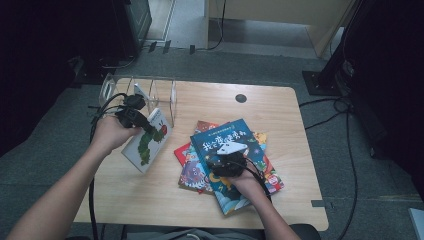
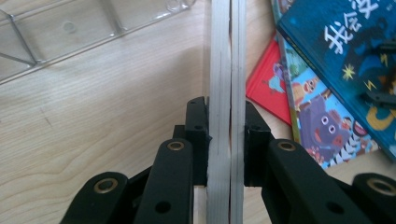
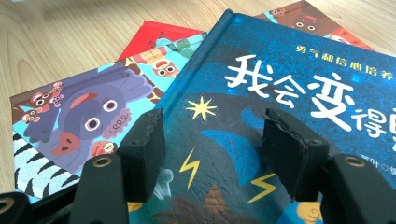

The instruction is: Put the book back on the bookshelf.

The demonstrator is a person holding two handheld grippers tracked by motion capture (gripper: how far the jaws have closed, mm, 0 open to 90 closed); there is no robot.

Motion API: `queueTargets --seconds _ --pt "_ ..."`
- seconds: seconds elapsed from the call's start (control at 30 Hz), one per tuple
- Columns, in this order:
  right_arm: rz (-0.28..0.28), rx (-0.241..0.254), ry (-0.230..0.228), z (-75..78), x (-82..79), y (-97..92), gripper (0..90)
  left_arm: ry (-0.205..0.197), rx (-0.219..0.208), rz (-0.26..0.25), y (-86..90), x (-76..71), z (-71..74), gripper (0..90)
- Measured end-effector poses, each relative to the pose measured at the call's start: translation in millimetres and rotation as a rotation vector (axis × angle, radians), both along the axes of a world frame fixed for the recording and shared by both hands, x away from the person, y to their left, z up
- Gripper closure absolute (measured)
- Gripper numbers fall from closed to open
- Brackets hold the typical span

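My left gripper is shut on a white picture book with a green caterpillar cover, held tilted above the table's left half. In the left gripper view the book's page edge runs straight up between the black fingers of my left gripper. My right gripper hovers open over a dark blue book that tops a fanned pile of picture books. In the right gripper view my right gripper frames the blue cover, its pads apart and holding nothing.
A clear acrylic book rack stands at the table's back left, seen also as the rack beyond the held book. The wooden table has a round cable hole. Cables trail off the left edge and across the floor at right.
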State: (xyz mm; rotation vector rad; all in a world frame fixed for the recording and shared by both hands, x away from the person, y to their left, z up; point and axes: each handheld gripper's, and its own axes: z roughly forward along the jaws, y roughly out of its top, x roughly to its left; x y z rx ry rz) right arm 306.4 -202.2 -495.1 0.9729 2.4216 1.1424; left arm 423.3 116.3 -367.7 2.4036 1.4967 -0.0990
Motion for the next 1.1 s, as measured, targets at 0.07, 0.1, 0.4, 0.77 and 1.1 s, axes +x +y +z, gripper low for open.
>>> queueTargets --seconds 0.07,0.1,0.4,0.77,1.1 --pt "0.000 0.000 0.001 0.0 0.0 0.0 39.2 0.002 0.003 0.010 -0.3 3.6 -0.4 78.7" --pt "0.000 0.000 0.000 0.0 0.0 0.0 39.2 0.001 0.002 0.016 -0.8 4.9 -0.6 78.7" --pt "0.000 0.000 0.000 0.0 0.0 0.0 39.2 0.018 -0.002 0.090 -0.7 18.8 -0.9 78.7" --pt "0.000 -0.001 0.000 0.0 0.0 0.0 39.2 0.037 -0.024 0.163 -5.3 36.0 1.6 78.7" --pt "0.000 0.000 0.000 0.0 0.0 0.1 39.2 0.047 -0.010 0.239 -12.9 54.1 2.4 78.7"
